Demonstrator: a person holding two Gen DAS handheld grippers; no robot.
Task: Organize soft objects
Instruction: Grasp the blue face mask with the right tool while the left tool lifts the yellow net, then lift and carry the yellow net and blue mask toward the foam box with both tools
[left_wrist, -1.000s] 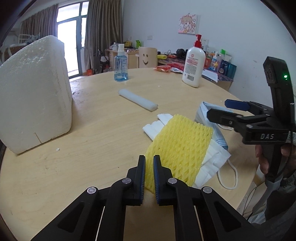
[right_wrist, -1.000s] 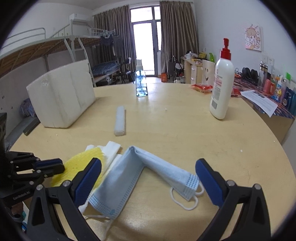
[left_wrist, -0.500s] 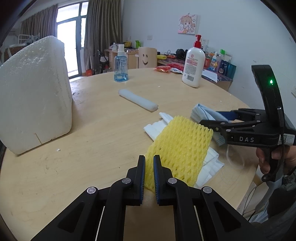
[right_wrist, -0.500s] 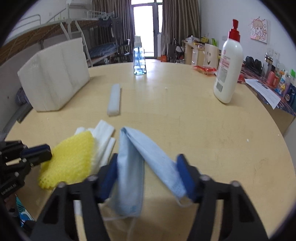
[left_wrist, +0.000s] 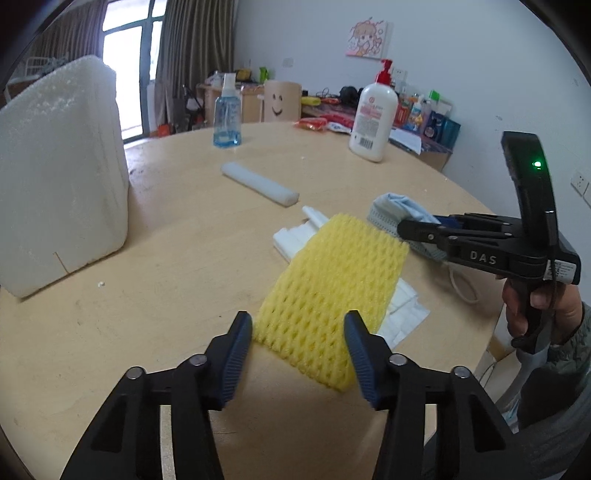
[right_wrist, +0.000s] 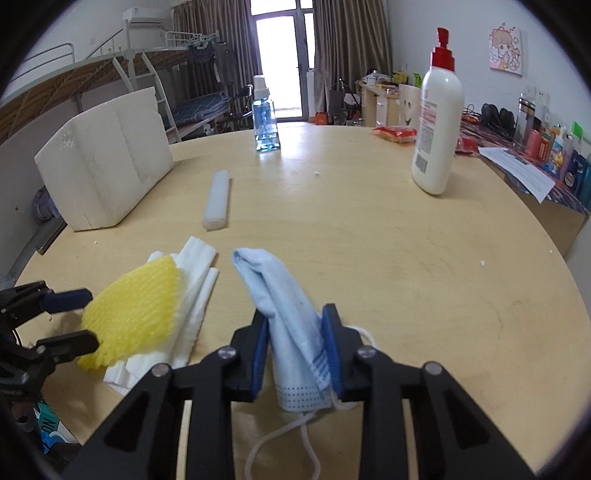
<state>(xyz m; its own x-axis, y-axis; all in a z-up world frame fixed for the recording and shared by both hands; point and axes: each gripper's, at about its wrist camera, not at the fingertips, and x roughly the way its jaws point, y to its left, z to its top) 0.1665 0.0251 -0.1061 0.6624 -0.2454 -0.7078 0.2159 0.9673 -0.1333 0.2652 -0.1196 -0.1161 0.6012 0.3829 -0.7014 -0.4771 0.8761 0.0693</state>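
Observation:
A yellow foam net (left_wrist: 332, 280) lies on folded white tissues (left_wrist: 295, 236) on the round wooden table (left_wrist: 184, 258). My left gripper (left_wrist: 298, 349) is open, its fingers on either side of the net's near end. A blue face mask (right_wrist: 284, 306) is bunched upright between the blue pads of my right gripper (right_wrist: 295, 350), which is shut on it. The mask (left_wrist: 402, 210) and right gripper (left_wrist: 424, 230) also show in the left wrist view. The net (right_wrist: 133, 306) and left gripper (right_wrist: 79, 317) show in the right wrist view.
A big white foam block (left_wrist: 59, 177) stands at the left. A white foam stick (left_wrist: 258, 182) lies mid-table. A blue spray bottle (left_wrist: 226, 110) and a white pump bottle (left_wrist: 373, 122) stand farther back. The table edge runs close on the right.
My left gripper has opened from shut around the net's near end. My right gripper has closed on the blue mask, bunching it up.

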